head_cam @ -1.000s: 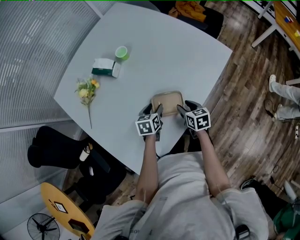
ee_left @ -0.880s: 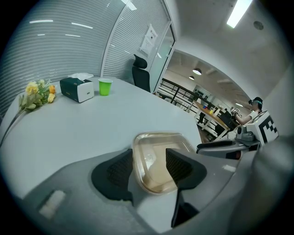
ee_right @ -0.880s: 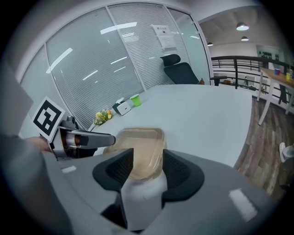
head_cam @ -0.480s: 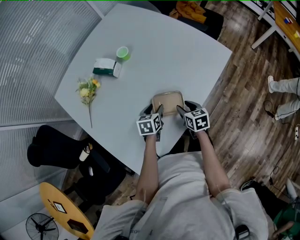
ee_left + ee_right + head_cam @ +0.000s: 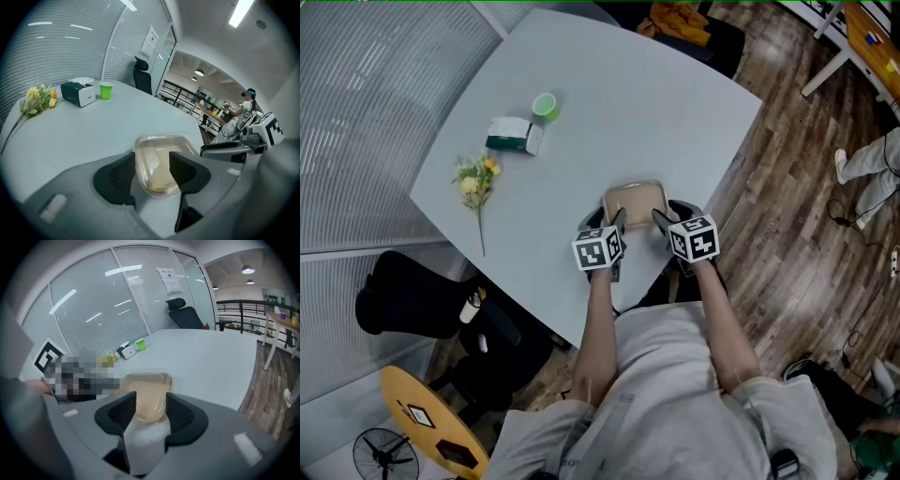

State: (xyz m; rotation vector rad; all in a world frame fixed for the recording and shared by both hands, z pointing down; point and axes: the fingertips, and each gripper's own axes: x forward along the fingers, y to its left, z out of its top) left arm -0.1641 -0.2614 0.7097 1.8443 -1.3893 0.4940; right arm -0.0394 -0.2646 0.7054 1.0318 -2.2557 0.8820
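Note:
A clear lidded plastic container [image 5: 634, 199] with something beige inside lies on the pale table [image 5: 609, 94], close to its near edge. My left gripper [image 5: 617, 223] is at the container's near left corner and my right gripper [image 5: 661, 220] at its near right corner. In the left gripper view the jaws of the left gripper [image 5: 152, 168] stand close together with the container [image 5: 161, 154] held between the pads. The right gripper [image 5: 151, 411] clamps the container [image 5: 147, 390] the same way. The right gripper [image 5: 229, 149] also shows from the side in the left gripper view.
A dark tissue box [image 5: 513, 135], a green cup [image 5: 544, 105] and a small bunch of flowers [image 5: 474, 181] lie at the table's far left. A black chair [image 5: 412, 291] stands at the left near corner. A person [image 5: 872, 169] is on the wooden floor at the right.
Both grippers and the container have stayed where they were. The person on the floor at the right has shifted a little.

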